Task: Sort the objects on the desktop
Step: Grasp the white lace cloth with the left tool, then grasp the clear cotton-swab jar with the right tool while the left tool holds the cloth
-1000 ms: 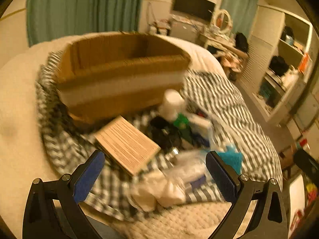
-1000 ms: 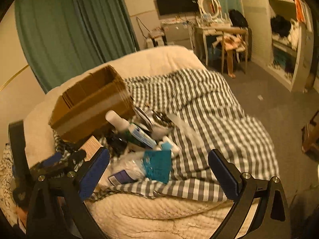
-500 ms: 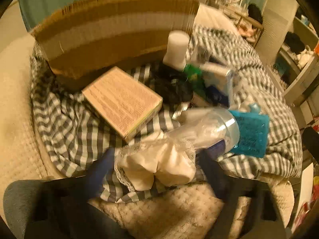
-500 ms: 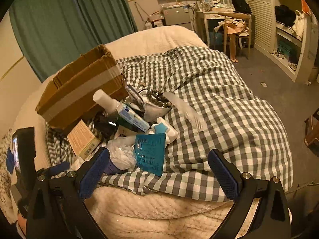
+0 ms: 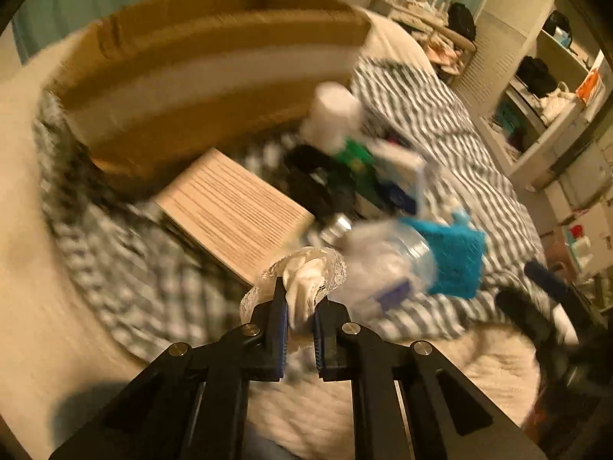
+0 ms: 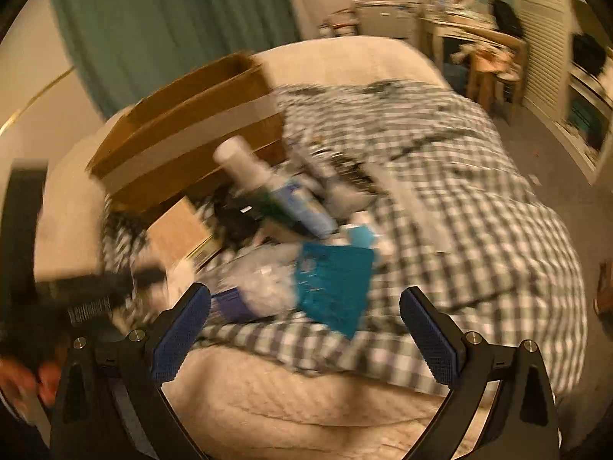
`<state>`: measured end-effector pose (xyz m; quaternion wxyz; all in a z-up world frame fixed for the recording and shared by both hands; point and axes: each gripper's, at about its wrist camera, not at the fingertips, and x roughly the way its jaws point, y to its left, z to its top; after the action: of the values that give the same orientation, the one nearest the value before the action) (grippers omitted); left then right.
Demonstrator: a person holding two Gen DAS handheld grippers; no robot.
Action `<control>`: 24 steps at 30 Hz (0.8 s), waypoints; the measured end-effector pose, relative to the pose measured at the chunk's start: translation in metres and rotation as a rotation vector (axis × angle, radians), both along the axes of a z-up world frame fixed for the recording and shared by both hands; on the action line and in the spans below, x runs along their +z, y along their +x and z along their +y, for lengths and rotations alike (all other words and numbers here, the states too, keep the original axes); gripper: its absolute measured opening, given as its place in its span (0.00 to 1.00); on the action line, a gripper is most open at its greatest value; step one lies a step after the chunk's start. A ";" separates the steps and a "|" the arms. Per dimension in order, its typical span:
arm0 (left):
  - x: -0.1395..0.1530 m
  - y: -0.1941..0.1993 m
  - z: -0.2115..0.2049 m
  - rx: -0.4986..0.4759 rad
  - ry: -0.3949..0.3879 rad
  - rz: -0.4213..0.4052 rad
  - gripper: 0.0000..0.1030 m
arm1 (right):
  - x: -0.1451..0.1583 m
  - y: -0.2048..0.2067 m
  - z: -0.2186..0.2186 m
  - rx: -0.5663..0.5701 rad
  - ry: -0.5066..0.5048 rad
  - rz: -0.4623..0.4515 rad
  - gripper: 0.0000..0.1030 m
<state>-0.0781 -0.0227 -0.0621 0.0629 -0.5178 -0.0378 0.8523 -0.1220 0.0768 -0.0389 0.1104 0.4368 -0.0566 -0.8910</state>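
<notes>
Dim, warm bedroom light falls on a bed [image 6: 306, 395] with a cream quilt, over which a grey-and-white checked cloth [image 6: 479, 207] is spread; the sorting clutter lies heaped on that cloth in front of an open cardboard box [image 5: 207, 76].

Left tongs [image 5: 299, 329] are pinched nearly together on a white lace-edged fabric bundle [image 5: 306, 280], which bulges up between the blue pads. This bundle sits at the near end of the heap, well in front of the cardboard box. Just to its right lies a clear plastic packet with a purple label [image 5: 387, 268], touching a teal pouch [image 5: 456, 260]. Between the bundle and the cardboard box rests a flat tan printed carton [image 5: 237, 211], tilted on the cloth. Farther right of the carton, close to the box's front wall, lies a white-capped bottle with a green and blue label [image 5: 337, 122], beside something black that is too blurred to identify.

Right tongs [image 6: 304, 329] stand wide apart with nothing between them, hovering over the bed's near edge, in front of the teal pouch. Both views are smeared by motion. Beyond the cardboard box hang green curtains [image 6: 161, 34], and shelving [image 5: 544, 76] shows to its far right.
</notes>
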 end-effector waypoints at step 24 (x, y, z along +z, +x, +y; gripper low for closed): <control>-0.020 -0.030 -0.027 0.008 0.121 -0.072 0.10 | -0.068 -0.040 -0.087 0.163 0.210 -0.146 0.91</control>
<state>-0.1082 -0.0497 -0.0825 0.0893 -0.5433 -0.0938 0.8295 -0.1622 -0.0101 -0.1069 0.1315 0.5127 0.0648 -0.8460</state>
